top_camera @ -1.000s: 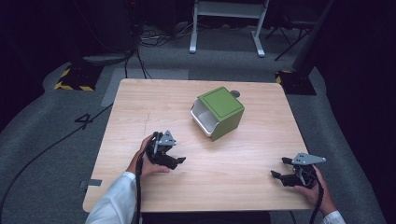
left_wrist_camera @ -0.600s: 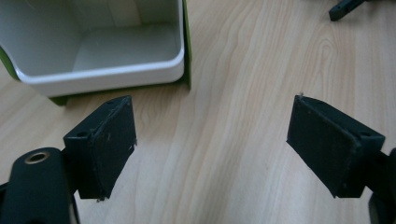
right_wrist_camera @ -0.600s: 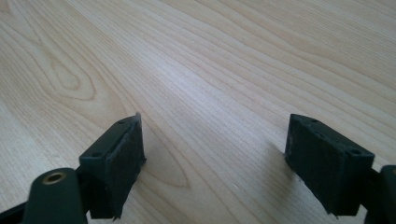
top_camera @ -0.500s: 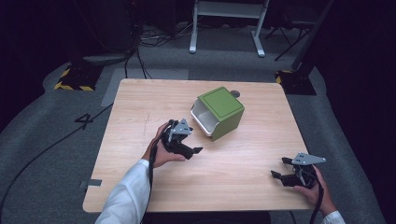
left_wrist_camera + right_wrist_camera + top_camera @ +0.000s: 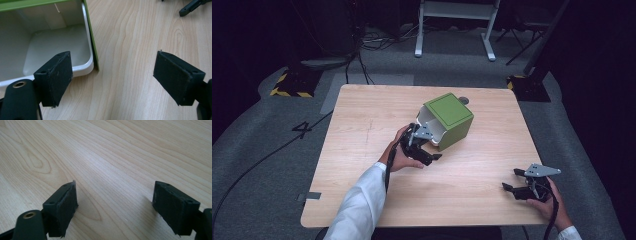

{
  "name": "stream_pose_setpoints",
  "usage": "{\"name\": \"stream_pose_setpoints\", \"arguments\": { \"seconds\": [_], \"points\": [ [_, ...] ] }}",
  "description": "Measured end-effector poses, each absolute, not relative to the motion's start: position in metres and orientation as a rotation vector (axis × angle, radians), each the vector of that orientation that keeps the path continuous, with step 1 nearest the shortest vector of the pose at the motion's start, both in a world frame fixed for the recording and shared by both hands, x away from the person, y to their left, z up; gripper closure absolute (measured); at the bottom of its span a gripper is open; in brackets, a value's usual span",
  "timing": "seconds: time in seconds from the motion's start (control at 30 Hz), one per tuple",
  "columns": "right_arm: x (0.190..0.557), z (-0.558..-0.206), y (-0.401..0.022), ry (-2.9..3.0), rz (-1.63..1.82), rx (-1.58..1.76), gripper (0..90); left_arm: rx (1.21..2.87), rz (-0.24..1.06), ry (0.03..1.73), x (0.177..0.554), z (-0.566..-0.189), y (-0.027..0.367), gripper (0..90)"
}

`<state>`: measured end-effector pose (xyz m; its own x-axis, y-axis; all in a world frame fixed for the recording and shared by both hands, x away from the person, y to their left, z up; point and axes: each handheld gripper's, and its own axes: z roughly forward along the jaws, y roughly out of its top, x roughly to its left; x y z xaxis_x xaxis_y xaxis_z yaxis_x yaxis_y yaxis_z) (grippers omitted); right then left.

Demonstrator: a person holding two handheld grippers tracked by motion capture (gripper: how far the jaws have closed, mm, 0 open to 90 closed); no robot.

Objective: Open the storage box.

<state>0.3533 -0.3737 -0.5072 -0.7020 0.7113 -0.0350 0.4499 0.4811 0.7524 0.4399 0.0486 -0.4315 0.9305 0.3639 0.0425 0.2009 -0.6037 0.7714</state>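
Observation:
A green box (image 5: 447,120) with a white inside lies on its side near the middle of the wooden table (image 5: 362,150), its open mouth turned toward my left gripper (image 5: 428,150). That gripper is open just in front of the mouth; its jaws have just been opening and nothing is between them. In the left gripper view the box (image 5: 50,42) looks empty, and the left gripper (image 5: 112,72) straddles its right rim edge without touching. My right gripper (image 5: 511,180) rests open near the front right corner, the right gripper (image 5: 115,202) over bare wood.
A small grey round object (image 5: 463,100) sits right behind the box. The right gripper's jaws (image 5: 192,6) show at the far top right of the left gripper view. Cables, a white frame (image 5: 454,25) and a black-and-yellow marked base (image 5: 292,85) stand on the floor beyond the table.
My left hand has moved forward and to the right, from the front left of the table up to the box's open mouth. The right hand and the box have stayed put.

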Motion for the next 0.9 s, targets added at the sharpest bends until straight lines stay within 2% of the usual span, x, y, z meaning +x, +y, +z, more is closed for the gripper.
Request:
{"name": "stream_pose_setpoints", "arguments": {
  "seconds": [0.33,0.57,0.9],
  "points": [
    [0.353,-0.507,-0.374,2.389,1.065,0.979,20.1,2.308,0.226,0.395,0.457,-0.441,0.027,15.8],
    [0.353,-0.507,-0.374,2.389,1.064,0.976,20.1,2.330,0.164,0.436,0.470,-0.451,0.023,16.0],
    [0.353,-0.507,-0.374,2.388,1.064,0.972,20.2,2.362,0.168,0.421,0.471,-0.453,0.022,15.8]
  ]
}}
